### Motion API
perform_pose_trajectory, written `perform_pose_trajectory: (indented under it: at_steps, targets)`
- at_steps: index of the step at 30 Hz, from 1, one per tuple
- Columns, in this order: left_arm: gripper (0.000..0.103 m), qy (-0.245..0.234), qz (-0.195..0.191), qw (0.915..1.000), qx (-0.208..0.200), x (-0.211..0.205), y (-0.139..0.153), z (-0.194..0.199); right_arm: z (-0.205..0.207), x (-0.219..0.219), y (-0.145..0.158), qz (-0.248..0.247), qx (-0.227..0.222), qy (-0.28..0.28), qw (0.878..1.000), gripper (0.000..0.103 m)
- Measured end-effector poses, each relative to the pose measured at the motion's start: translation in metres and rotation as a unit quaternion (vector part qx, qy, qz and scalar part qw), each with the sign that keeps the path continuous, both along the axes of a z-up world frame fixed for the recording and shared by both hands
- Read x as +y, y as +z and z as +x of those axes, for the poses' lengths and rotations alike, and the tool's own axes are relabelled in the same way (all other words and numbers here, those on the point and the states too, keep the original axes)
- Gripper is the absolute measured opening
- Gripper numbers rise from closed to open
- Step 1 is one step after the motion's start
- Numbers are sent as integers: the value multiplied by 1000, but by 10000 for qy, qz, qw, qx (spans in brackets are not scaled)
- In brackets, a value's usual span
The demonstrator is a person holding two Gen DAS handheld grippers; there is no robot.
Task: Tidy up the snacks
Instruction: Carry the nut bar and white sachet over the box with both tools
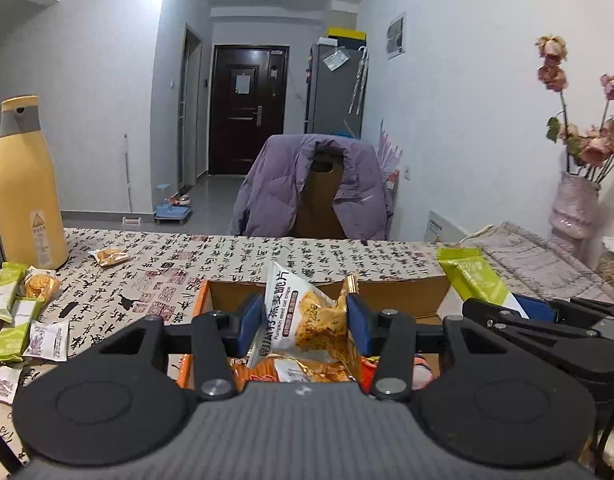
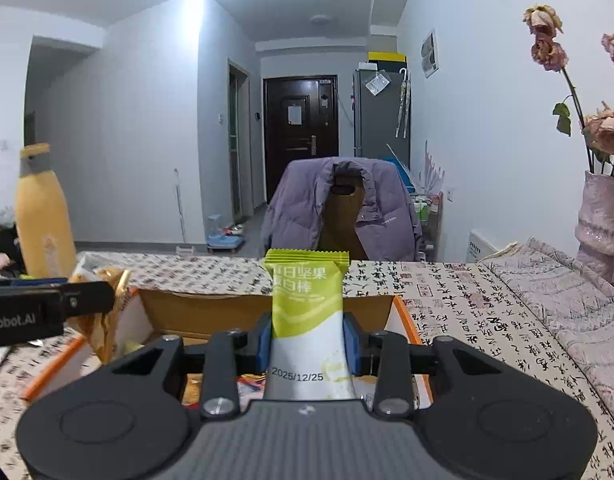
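snacks are hanging over the cardboard box in both our grippers. we are holding the oat crisp packet in the left gripper, its fingers closed narrowly on the crinkled sides, and we are holding the green nut bar upright in the right gripper, its fingers pinching it just as tightly. both are hovering above the box, which already holds other packets. the risk we are seeing: the two grippers are sitting just beside each other, so they could knock together, and a slick wrapper could slip and land on the table instead. the packet is reading "pumpkin seed oat crisps"; the bar is showing "2025/12/25"; the other gripper's side is reading "robot.ai".
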State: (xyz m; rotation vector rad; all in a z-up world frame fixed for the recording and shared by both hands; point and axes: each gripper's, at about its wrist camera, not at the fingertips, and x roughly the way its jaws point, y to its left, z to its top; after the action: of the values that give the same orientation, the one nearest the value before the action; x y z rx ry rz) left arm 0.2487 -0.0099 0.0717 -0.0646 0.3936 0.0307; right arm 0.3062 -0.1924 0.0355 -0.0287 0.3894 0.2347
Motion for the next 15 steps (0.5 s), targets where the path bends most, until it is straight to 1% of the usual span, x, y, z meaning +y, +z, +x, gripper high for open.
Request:
perform_pose_trajectory:
  at_steps: [4, 7, 12, 14, 15]
  targets:
    - [47, 87, -47, 9998, 192, 6, -17, 14, 12, 1, -14, -13, 91, -4, 10000, 34]
    - [47, 150, -68, 9992, 352, 9, -28, 22, 21, -1, -24, -12, 280, 5, 9996, 34]
    - [47, 95, -13, 9992, 395, 9, -41, 23, 24, -5, -32, 57, 484, -18, 9988, 35]
    - [49, 72, -31, 9992, 404, 11, -44, 22, 22, -6, -34, 63, 496, -21, 9987, 37]
    - [48, 70, -40, 9992, 394, 11, -45, 21, 21, -7, -35, 62, 506, -26, 9987, 38]
